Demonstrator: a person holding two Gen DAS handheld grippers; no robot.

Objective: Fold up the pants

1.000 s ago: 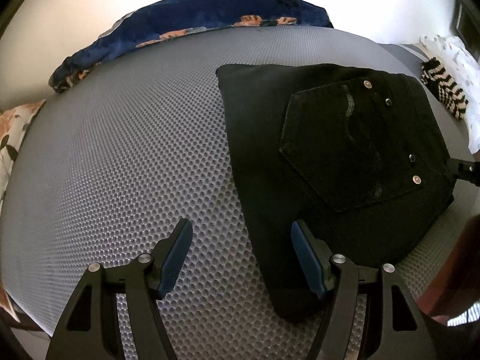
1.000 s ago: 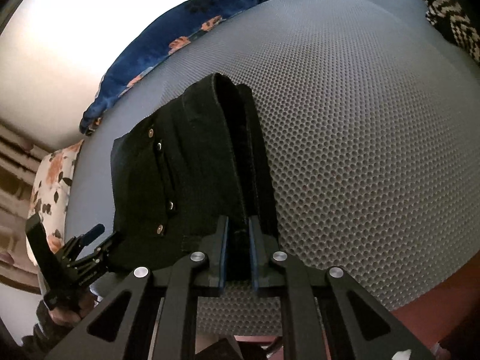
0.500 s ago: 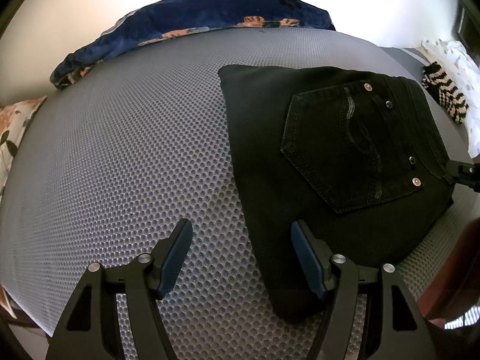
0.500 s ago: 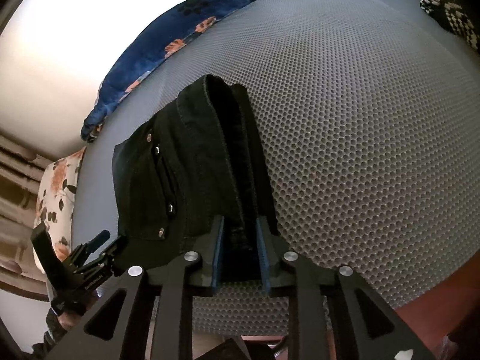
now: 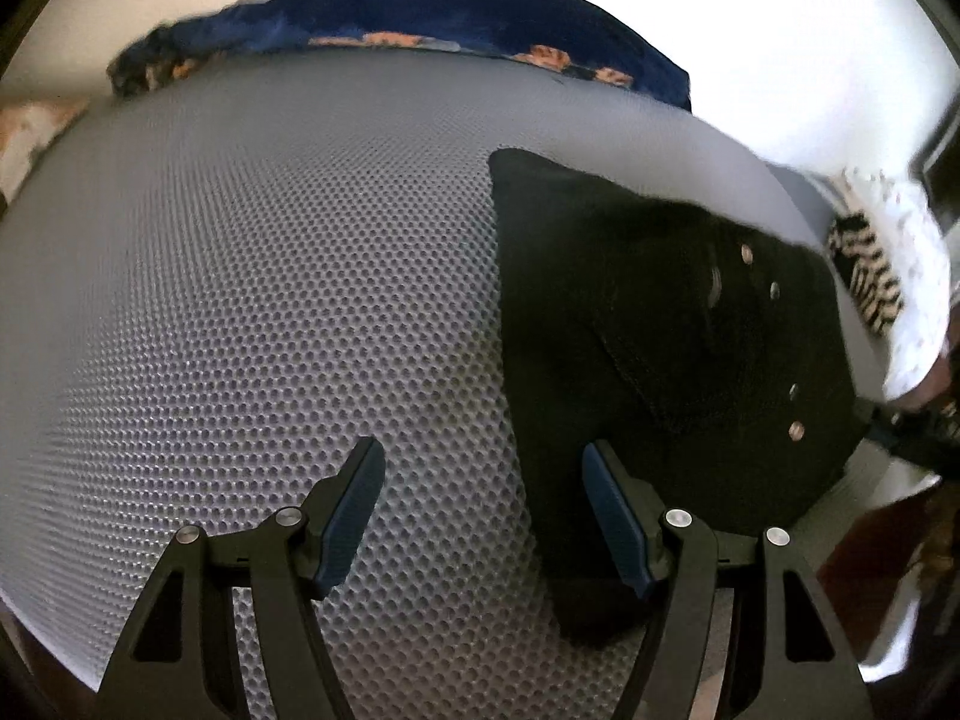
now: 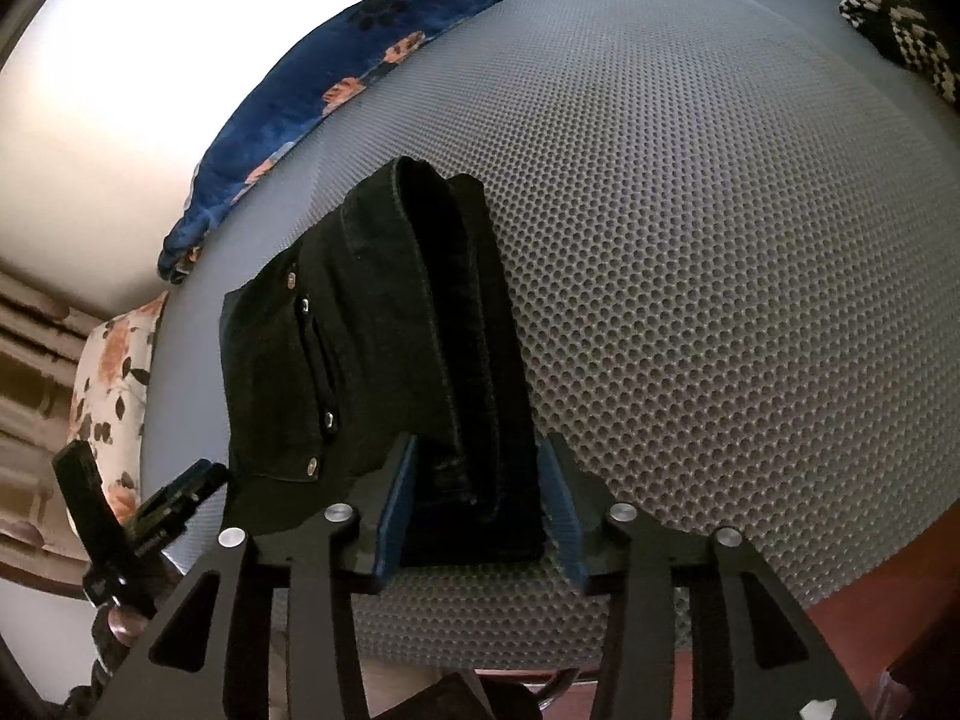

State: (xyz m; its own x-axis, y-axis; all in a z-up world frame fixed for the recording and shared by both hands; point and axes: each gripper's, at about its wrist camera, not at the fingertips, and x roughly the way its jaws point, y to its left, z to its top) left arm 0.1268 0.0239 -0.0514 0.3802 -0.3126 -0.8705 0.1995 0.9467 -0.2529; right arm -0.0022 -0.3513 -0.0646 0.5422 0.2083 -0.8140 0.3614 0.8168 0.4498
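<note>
- The right gripper (image 6: 480, 510) sits nearest in its own view, its blue-padded fingers (image 6: 393, 516) standing apart on either side of the folded edge of the black jeans (image 6: 384, 360). They have just been opening, and the stacked denim layers are between them with a gap showing at each pad, so the cloth looks released rather than pinched. I judge this a letting-go after the last fold was laid down.
- The jeans lie as a compact folded bundle on the grey honeycomb-mesh bed surface (image 6: 690, 300), near its front edge. Riveted back pocket faces up and the thick folded seam runs away from the right gripper. That flat, squared shape suggests the folding is at or close to its end.
- The left gripper (image 5: 483, 516) hangs over the bed with its fingers (image 5: 354, 510) wide apart and nothing between them. One pad is over bare mesh, the other over the near corner of the jeans (image 5: 660, 360), without gripping it.
- In the right wrist view the left gripper (image 6: 174, 504) shows just beside the bundle's far side, clear of the cloth.
- Further back, a dark blue floral blanket (image 5: 420, 18) is bunched along the bed's far edge.
- A black-and-white striped cloth (image 5: 864, 276) lies well apart from the jeans.
</note>
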